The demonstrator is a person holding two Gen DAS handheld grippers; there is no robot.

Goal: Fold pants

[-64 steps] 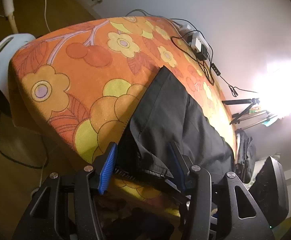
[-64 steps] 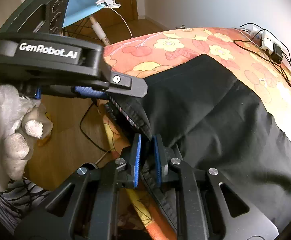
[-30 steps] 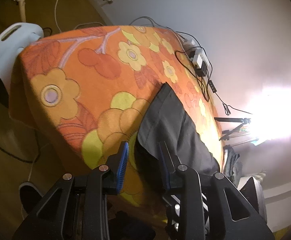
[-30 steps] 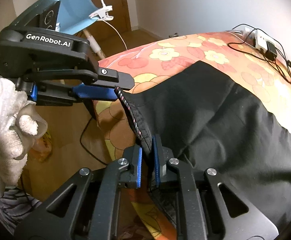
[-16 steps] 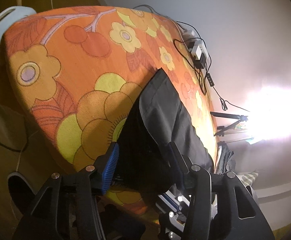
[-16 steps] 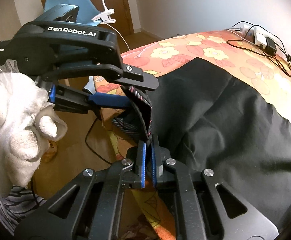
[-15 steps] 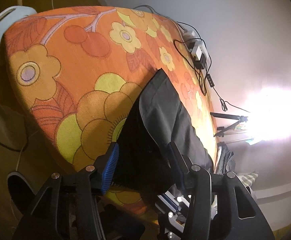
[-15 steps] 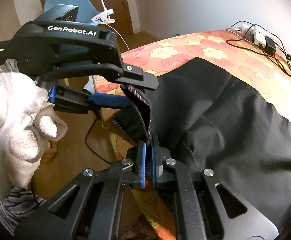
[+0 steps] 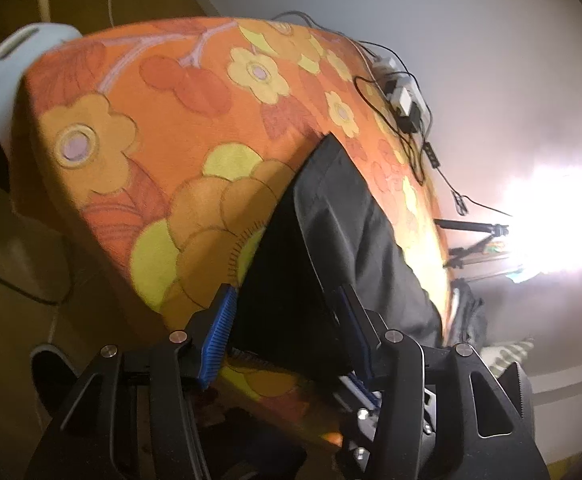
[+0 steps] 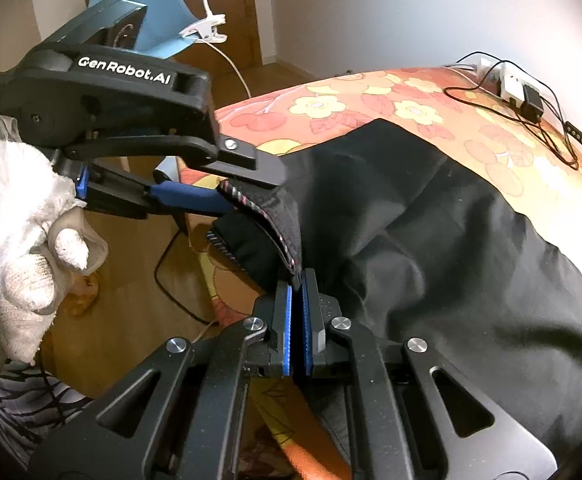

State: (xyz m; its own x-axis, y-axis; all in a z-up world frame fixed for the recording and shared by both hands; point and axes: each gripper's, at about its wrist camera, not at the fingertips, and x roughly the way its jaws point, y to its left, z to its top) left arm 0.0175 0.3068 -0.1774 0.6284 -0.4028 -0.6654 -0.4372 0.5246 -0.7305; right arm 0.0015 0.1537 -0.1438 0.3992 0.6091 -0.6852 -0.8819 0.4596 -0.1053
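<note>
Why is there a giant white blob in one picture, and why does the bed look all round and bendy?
In the left wrist view, a bright light source blows out to white glare, leaving the black pants dim and slightly blurred. In the right wrist view the lighting is even and the pants look sharp. In both views the fisheye lens curves the flowered orange cover.

Matt black woven cloth pants (image 10: pixel 451 248) pinched in the jaws, ribbed blue rubbery pads on matt black plastic right gripper (image 10: pixel 295 312), fuzzy orange floral bedspread (image 9: pixel 163 128) beyond the jaws, white knit glove (image 10: pixel 15 248) left of them, glossy wooden floor (image 10: pixel 131 280) below
</note>
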